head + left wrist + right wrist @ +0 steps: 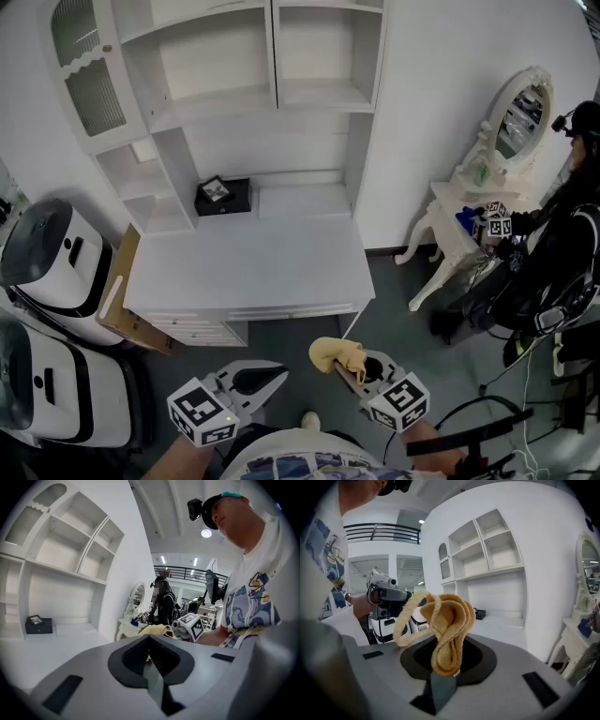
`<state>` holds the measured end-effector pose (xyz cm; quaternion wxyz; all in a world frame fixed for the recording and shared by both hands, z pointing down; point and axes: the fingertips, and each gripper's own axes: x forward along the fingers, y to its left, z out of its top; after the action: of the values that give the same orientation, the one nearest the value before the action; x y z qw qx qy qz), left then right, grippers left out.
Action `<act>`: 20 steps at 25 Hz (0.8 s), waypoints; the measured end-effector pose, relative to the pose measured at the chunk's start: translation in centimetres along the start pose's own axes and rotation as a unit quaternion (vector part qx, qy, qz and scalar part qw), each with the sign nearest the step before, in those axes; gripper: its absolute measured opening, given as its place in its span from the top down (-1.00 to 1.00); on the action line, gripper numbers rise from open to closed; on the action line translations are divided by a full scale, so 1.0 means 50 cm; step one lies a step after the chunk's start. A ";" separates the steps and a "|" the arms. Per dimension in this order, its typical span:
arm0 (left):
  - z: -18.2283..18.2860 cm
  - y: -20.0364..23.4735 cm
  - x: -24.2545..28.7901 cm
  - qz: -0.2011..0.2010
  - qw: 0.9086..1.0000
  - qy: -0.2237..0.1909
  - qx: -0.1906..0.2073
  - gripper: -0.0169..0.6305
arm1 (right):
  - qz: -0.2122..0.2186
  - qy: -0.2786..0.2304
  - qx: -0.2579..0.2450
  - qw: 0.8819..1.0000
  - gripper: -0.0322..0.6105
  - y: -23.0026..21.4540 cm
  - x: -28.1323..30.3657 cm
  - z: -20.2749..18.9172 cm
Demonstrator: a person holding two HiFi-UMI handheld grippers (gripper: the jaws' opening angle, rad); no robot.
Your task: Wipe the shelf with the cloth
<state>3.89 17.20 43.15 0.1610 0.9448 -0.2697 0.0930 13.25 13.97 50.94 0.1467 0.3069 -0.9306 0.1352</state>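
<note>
1. Yellow cloth (pixel 337 354) sits bunched in the right gripper (pixel 351 373) at 5 o'clock in the head view. It is low down and well away from the white shelf (pixel 309 202) at 12 o'clock. The left gripper (pixel 251 379) at 7 o'clock carries nothing. A small black box (pixel 222 196) stands on the shelf at 11 o'clock. I think a big sweep could bump it.
2. In the left gripper view, the jaws are pressed together with nothing between them. The cloth peeks out just past them, near the middle. The shelf is off at 9 o'clock. If the cloth drops, this tool is not ready to catch it.
3. In the right gripper view, the jaws are clamped on only the bottom fold of the cloth. The rest flops up in loose loops. Hard rubbing might tug the cloth free, I think. If the loops flop aside, the hard jaw tips could scrape the shelf at 1 o'clock.
</note>
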 end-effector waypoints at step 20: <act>0.148 0.189 0.056 -0.100 0.994 -0.026 0.030 0.91 | -0.066 -0.048 -0.025 0.996 0.60 -0.215 0.143 0.219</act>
<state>1.76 5.64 39.40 0.1342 0.9735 -0.1754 0.0598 12.26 -1.92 45.15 0.1185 0.3703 -0.9172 0.0869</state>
